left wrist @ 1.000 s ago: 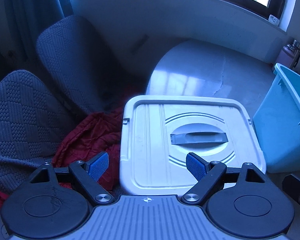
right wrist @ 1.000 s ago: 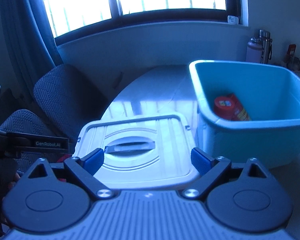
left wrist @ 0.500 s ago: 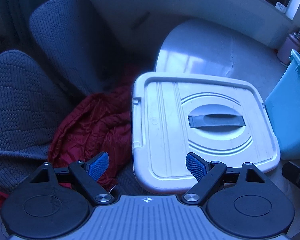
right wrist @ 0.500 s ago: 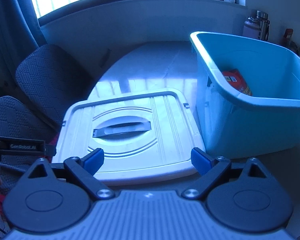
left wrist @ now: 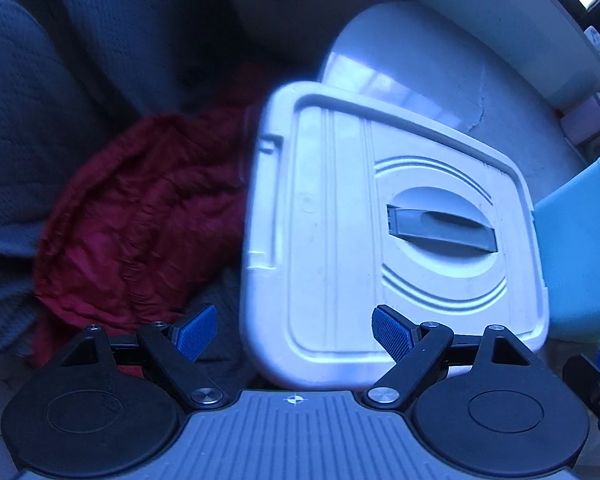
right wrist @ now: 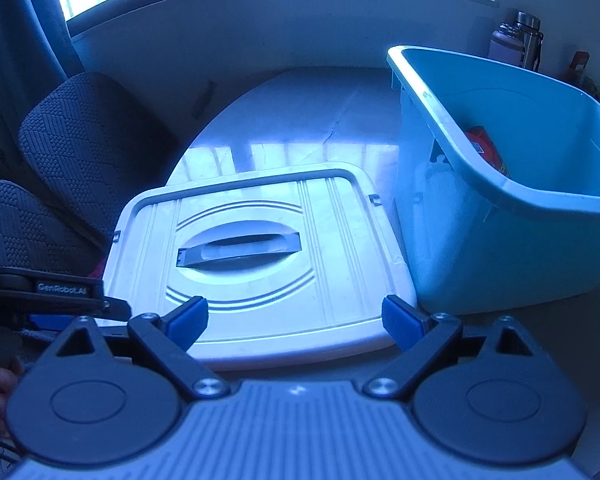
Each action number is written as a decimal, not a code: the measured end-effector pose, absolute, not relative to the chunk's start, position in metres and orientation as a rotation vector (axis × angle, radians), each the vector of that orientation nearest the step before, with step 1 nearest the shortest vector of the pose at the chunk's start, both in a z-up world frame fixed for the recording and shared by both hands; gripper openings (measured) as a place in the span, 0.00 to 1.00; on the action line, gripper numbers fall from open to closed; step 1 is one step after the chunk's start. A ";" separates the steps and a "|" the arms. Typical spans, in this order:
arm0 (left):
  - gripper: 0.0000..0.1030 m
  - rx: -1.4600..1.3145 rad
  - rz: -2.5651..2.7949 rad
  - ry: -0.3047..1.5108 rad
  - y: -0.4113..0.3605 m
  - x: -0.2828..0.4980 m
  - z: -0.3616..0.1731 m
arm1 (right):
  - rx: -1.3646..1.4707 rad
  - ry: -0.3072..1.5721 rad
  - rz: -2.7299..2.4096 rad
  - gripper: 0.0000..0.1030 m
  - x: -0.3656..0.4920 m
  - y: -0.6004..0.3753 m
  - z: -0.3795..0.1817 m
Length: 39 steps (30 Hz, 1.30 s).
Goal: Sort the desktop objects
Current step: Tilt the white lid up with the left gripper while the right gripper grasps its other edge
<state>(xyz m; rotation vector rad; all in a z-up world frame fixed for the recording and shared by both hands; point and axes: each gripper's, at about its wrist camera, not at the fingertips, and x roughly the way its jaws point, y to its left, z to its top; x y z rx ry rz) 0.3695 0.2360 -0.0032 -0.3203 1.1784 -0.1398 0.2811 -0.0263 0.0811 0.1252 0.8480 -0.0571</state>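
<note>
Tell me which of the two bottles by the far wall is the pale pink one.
The nearer, left bottle of the pair, seen from the right wrist camera. It has a pale pink body; the bottle beside it, on the right, is bare steel and stands taller.

Black hand-held gripper, blue pads, silver screws

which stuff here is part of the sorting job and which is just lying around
Part of the job:
white lid with grey handle
blue bin
red packet inside the bin

Just lying about:
red cloth
dark chairs
flasks by the wall
</note>
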 end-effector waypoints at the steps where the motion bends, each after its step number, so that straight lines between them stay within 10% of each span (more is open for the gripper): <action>1: 0.84 -0.341 -0.152 1.174 0.237 0.371 -0.008 | 0.124 0.848 -0.059 0.91 0.281 -0.026 0.081; 7: 0.83 -0.603 -0.226 1.177 0.257 0.374 -0.045 | 0.117 0.856 -0.068 0.91 0.283 -0.026 0.081; 17: 0.45 -0.930 -0.393 1.142 0.299 0.370 -0.073 | 0.114 0.865 -0.077 0.91 0.285 -0.022 0.081; 39: 0.56 -0.757 -0.525 1.172 0.355 0.413 -0.081 | 0.217 0.970 -0.180 0.91 0.308 -0.046 0.040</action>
